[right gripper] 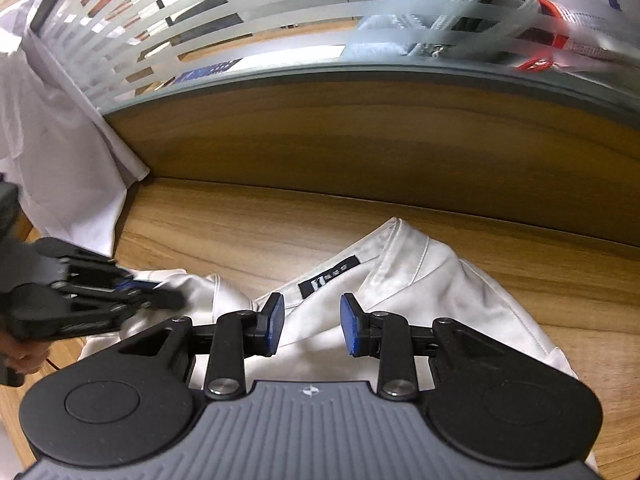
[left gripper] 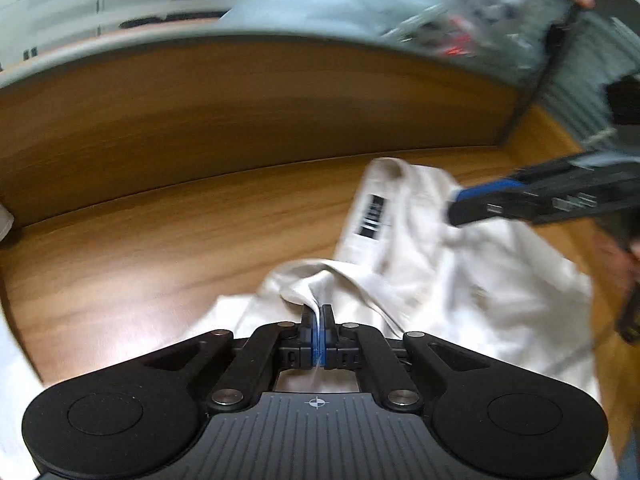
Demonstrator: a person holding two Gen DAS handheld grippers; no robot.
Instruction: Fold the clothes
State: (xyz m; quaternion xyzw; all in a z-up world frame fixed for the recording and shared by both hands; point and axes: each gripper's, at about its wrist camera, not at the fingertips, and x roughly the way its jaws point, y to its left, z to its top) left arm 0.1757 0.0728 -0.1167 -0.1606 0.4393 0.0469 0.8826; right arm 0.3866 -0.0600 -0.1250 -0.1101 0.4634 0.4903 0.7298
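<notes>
A crumpled white garment (right gripper: 420,300) lies on the wooden bench (right gripper: 240,224), in the lower right of both views, its black label (right gripper: 329,277) facing up. The left claw (left gripper: 318,312), at lower centre of its view, is pinched tight on a raised fold of the cloth. The right claw (right gripper: 312,326) hangs over the garment, partly open, gripping nothing.
</notes>
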